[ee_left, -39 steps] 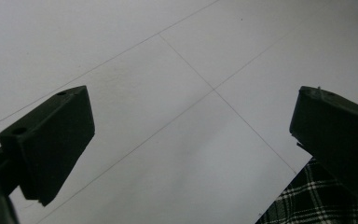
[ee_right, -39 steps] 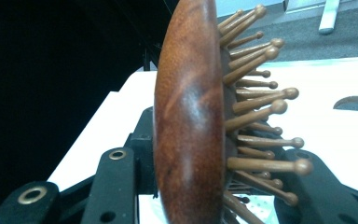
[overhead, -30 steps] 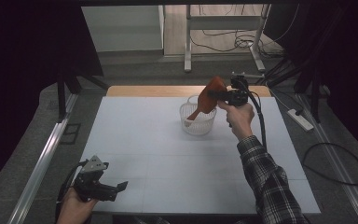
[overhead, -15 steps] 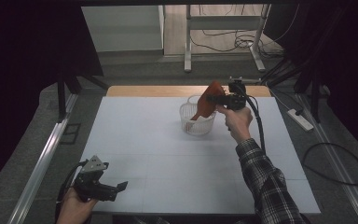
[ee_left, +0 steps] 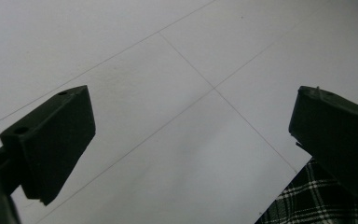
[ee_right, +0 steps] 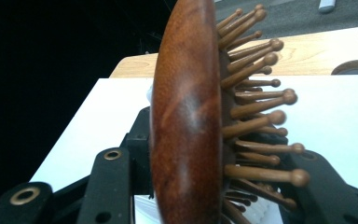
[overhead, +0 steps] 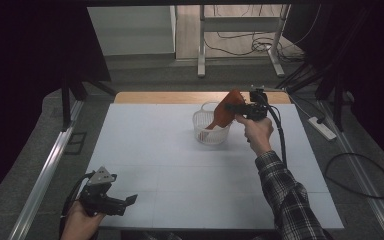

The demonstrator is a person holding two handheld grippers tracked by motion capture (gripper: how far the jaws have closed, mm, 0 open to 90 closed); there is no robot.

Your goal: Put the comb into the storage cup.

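There is 1 wooden hairbrush (overhead: 224, 111) and 1 white basket (overhead: 206, 134) beneath it. 2 hand-held grippers are on view: 1 (overhead: 234, 107) at the basket, 1 (overhead: 128, 201) well apart from it.

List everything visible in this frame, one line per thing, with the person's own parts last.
brush: 1, red-brown wood with pins, tilted over the basket, head up, handle end down inside it
basket: 1, white, far middle of the mat
mat: 1, pale grey-white, covers the table
table edge: 1, light wood, far side
power strip: 1, white, floor at right
cables: several, black, floor beyond the table
right gripper: 1, black, shut on the brush head
left gripper: 1, black, open, near left corner of the mat
sleeve: 1, plaid, right forearm
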